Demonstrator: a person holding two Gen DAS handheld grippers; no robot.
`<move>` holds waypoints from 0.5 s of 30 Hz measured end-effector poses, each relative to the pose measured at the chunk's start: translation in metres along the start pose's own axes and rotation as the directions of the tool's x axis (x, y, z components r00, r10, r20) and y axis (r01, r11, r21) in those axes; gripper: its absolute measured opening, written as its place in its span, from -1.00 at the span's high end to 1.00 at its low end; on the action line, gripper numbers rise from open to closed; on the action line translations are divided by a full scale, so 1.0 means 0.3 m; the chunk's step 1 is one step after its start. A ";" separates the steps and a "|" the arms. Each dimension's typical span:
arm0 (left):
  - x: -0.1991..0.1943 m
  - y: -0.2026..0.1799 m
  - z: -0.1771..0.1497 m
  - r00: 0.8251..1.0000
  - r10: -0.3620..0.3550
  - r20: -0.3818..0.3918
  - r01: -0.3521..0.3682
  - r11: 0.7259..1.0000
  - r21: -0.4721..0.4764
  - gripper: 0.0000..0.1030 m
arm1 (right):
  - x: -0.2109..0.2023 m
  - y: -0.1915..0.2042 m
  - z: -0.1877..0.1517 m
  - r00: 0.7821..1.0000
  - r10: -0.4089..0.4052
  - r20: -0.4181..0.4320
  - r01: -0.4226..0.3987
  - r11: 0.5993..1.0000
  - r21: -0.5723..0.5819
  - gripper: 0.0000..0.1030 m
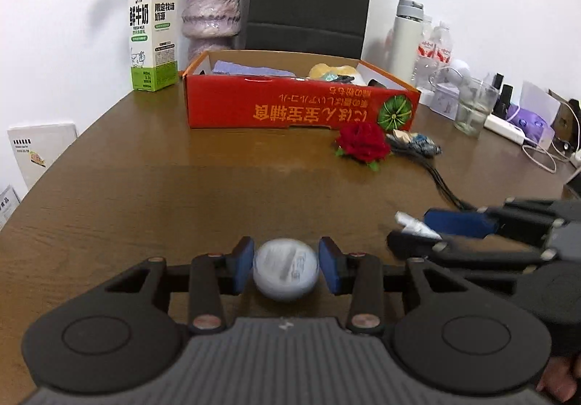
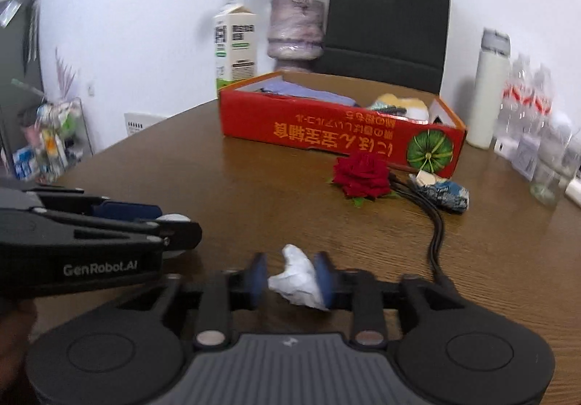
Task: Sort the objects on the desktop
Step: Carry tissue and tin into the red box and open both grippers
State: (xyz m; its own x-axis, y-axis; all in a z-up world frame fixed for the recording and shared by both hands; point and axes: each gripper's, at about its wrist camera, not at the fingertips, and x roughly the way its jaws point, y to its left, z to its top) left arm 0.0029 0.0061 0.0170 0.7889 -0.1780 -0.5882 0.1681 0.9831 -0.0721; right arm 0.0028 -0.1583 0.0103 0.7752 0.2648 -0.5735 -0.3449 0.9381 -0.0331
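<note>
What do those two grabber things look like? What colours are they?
Both are black plastic. The left gripper and right gripper each have two blue pads for fingertips, black link bars with round metal pins, two big round discs, and a grey ribbed middle part. The side of the left one reads "GenRobot.AI" in pale letters. No sleeves show.

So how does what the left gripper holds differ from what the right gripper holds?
The left gripper pinches a round, smooth pale container; the right gripper pinches a crumpled white paper wad of irregular shape. The container fills the space between its pads, while the wad sticks out past its pads. Both are whitish and held near the wooden table.
</note>
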 end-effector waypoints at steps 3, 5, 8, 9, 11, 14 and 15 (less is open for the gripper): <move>0.006 -0.004 -0.006 1.000 0.000 -0.007 0.000 1.000 0.007 0.03 | -0.037 -0.004 -0.007 1.000 0.003 0.024 -0.003 1.000 0.009 0.33; 0.007 -0.009 -0.006 1.000 -0.004 -0.020 0.004 1.000 0.010 -0.03 | -0.040 -0.013 -0.003 1.000 -0.026 0.016 0.026 0.999 0.020 0.33; 0.000 -0.003 -0.022 0.998 -0.039 -0.039 0.039 0.999 -0.003 0.08 | -0.035 -0.024 -0.004 0.999 -0.045 -0.004 0.045 0.999 0.027 0.34; -0.002 0.001 -0.027 0.998 -0.042 -0.040 0.041 0.999 -0.007 0.22 | -0.026 -0.031 -0.008 0.999 -0.044 -0.015 0.045 0.998 0.033 0.51; -0.017 0.003 -0.024 0.999 -0.033 -0.018 0.032 0.999 -0.026 0.22 | -0.002 -0.044 -0.017 0.998 -0.046 -0.040 0.048 0.997 0.057 0.63; -0.064 0.020 0.046 0.996 -0.070 0.053 0.073 0.995 -0.062 0.23 | -0.009 -0.054 -0.002 0.999 -0.041 -0.022 0.042 0.997 0.069 0.70; -0.077 0.027 0.094 0.993 -0.088 0.084 0.094 0.994 -0.063 0.23 | -0.018 -0.064 0.016 0.999 -0.044 0.000 0.044 0.996 0.079 0.70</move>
State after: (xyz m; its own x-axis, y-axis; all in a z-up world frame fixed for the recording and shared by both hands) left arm 0.0026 0.0169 0.0527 0.8180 -0.2670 -0.5095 0.2038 0.9628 -0.1773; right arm 0.0077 -0.1766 0.0179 0.7896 0.2230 -0.5717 -0.2674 0.9636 0.0067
